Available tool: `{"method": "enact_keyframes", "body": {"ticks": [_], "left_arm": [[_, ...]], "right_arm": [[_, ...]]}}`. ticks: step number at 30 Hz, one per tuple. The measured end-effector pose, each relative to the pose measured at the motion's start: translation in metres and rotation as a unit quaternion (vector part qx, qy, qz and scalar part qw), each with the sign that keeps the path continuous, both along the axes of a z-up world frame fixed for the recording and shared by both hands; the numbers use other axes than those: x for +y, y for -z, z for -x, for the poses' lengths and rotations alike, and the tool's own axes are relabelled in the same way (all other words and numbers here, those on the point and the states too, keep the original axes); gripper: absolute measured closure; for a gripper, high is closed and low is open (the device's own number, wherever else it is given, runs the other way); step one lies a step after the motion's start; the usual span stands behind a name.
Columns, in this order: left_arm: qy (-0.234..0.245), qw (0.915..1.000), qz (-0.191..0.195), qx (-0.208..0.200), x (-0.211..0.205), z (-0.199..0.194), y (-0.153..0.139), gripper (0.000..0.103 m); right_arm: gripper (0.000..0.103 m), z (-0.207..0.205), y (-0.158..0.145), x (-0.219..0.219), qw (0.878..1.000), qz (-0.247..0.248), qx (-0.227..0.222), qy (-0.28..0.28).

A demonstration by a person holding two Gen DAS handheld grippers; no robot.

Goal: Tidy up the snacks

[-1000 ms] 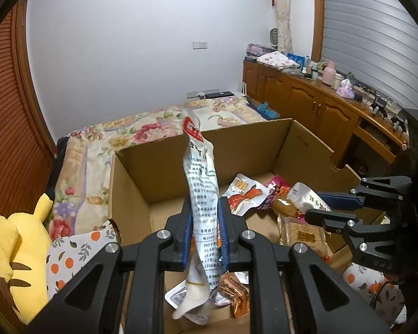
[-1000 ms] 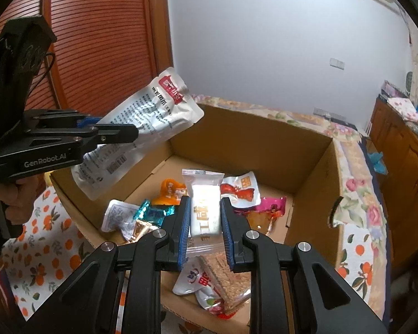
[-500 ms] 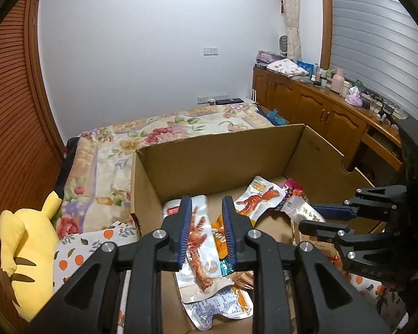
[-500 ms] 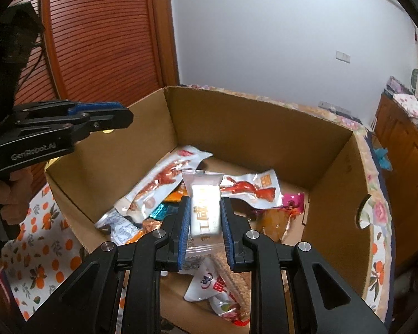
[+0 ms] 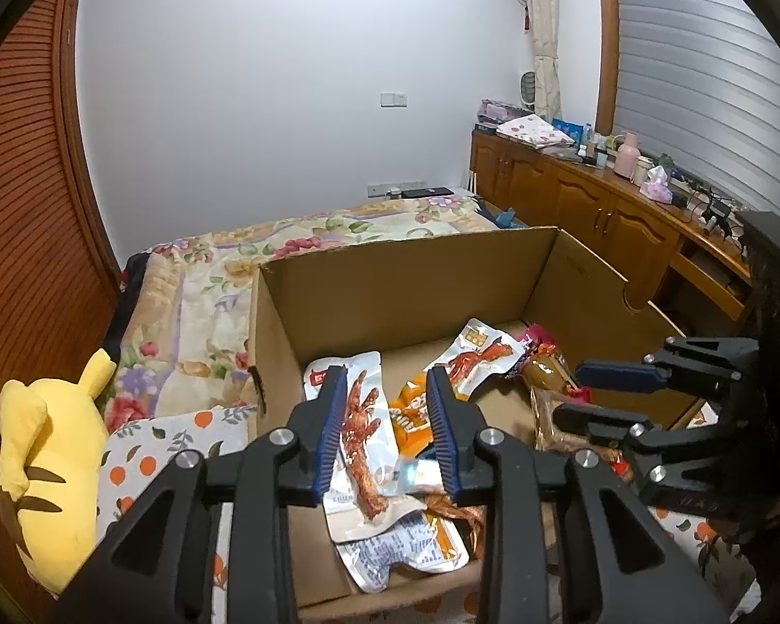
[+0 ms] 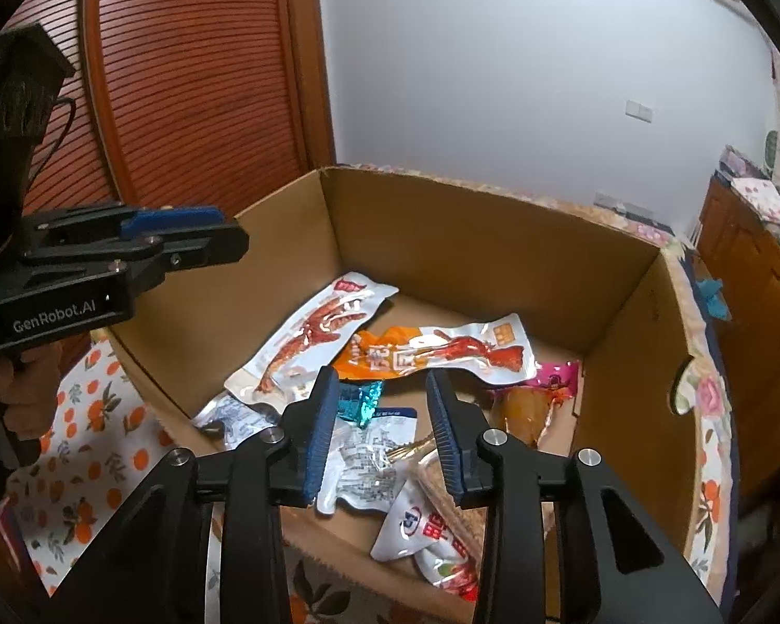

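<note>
Cardboard box (image 6: 494, 260) set on floral bedspread (image 5: 286, 239); snack packets (image 6: 312, 343) strewn across its floor. Left gripper (image 5: 387, 390) and right gripper (image 6: 382, 390), jaws just opened, spread, nothing pinched. Near-edge packets cut off.

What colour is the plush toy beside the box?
Yellow with dark stripes; the left wrist view shows it best.

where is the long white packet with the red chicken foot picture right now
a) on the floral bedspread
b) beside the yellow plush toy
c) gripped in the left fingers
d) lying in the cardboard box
d: the chicken foot packet lies flat on the floor of the cardboard box, with no gripper touching it.
</note>
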State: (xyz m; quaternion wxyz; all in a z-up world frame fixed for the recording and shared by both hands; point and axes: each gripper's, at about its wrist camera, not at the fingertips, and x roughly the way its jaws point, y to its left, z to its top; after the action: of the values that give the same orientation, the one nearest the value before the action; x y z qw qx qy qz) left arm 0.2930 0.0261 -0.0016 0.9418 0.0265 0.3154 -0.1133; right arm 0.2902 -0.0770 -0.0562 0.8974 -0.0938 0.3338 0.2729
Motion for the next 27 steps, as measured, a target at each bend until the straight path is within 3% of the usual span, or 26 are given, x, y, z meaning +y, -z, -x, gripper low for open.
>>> {"method": "enact_keyframes", "body": {"ticks": [12, 17, 18, 21, 27], "left_arm": [[-0.012, 0.9999, -0.004, -0.011, 0.000, 0.037, -0.008, 0.056], [-0.013, 0.9994, -0.018, -0.026, -0.004, 0.055, -0.013, 0.040], [-0.014, 0.9993, -0.018, -0.030, -0.004, 0.059, -0.015, 0.032], [-0.018, 0.9991, -0.017, -0.035, -0.004, 0.069, -0.019, 0.030], [-0.029, 0.9987, -0.013, -0.040, -0.004, 0.086, -0.023, 0.008]], "right_arm": [[0.061, 0.035, -0.020, -0.014, 0.999, -0.018, -0.029, 0.027], [0.051, 0.053, -0.030, -0.017, 0.998, -0.024, -0.046, 0.036], [0.048, 0.056, -0.031, -0.017, 0.998, -0.024, -0.050, 0.038], [0.044, 0.065, -0.036, -0.018, 0.997, -0.027, -0.059, 0.047], [0.025, 0.078, -0.041, -0.023, 0.995, -0.027, -0.074, 0.068]]}}
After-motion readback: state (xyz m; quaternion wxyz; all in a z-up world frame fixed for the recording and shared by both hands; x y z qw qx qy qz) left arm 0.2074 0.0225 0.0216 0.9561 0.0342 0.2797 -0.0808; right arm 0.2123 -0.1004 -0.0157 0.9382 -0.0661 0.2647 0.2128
